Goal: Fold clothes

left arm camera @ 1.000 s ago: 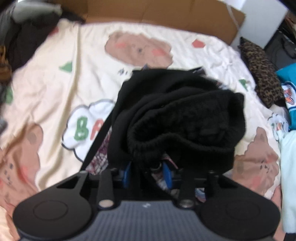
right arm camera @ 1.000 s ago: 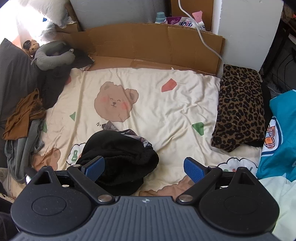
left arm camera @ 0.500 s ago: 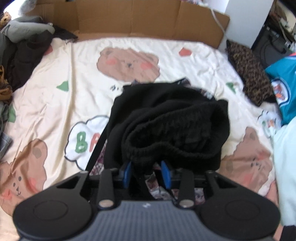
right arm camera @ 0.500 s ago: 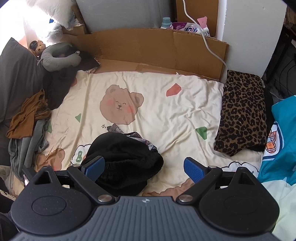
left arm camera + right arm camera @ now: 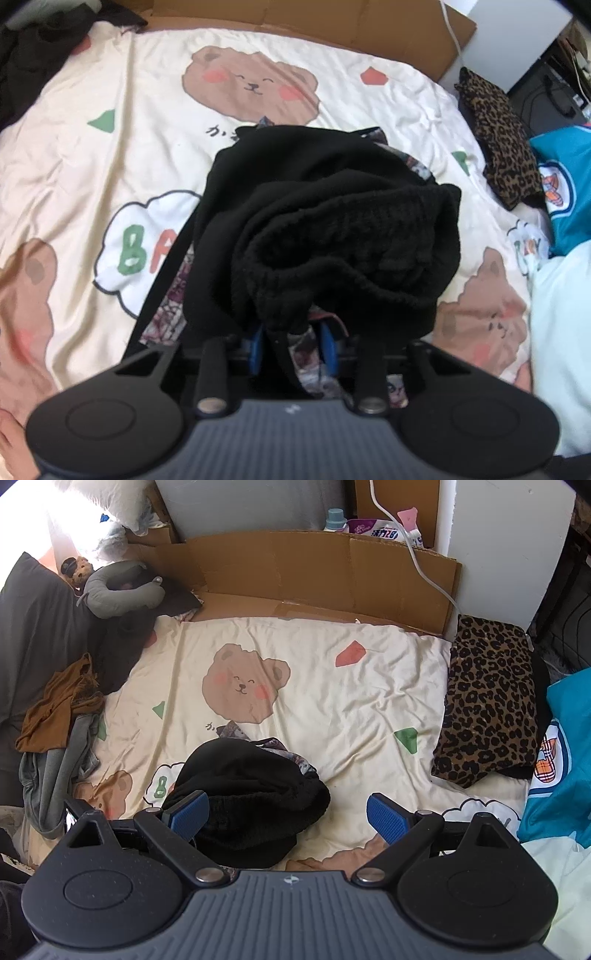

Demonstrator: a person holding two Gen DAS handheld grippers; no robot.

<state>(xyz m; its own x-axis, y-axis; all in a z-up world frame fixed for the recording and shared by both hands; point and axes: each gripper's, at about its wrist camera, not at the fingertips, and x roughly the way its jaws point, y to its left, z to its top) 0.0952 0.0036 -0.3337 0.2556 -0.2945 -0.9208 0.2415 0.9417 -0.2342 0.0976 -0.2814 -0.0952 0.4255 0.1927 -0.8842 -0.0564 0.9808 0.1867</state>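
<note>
Left wrist view: black knit garment (image 5: 332,236) bunched at frame centre, piled on a patterned cloth (image 5: 170,306) over the bear-print sheet (image 5: 110,155). It lies straight ahead of the left gripper (image 5: 291,349), its near ribbed hem hanging down between the blue pads. Jaws narrow and closing, with a fold of the black fabric between them; whether the pads already press on it I cannot tell, the cloth hides the contact. The bundle's long axis runs roughly lower left to upper right. Writing on the sheet: green "B" and part of a red letter in a white cloud at left; small dark characters below the bear's face, too small to read.

Right wrist view: right gripper (image 5: 288,814) at lower centre, jaws spread wide, nothing between them. The garment sits at lower centre-left, just behind the left blue pad (image 5: 186,814), so it lies left of this gripper's opening. Judgement: the left hand is the nearer one and has the hem. Leopard-print cloth (image 5: 487,701) at right. A pouch (image 5: 384,531) at top bears print, unreadable.
</note>
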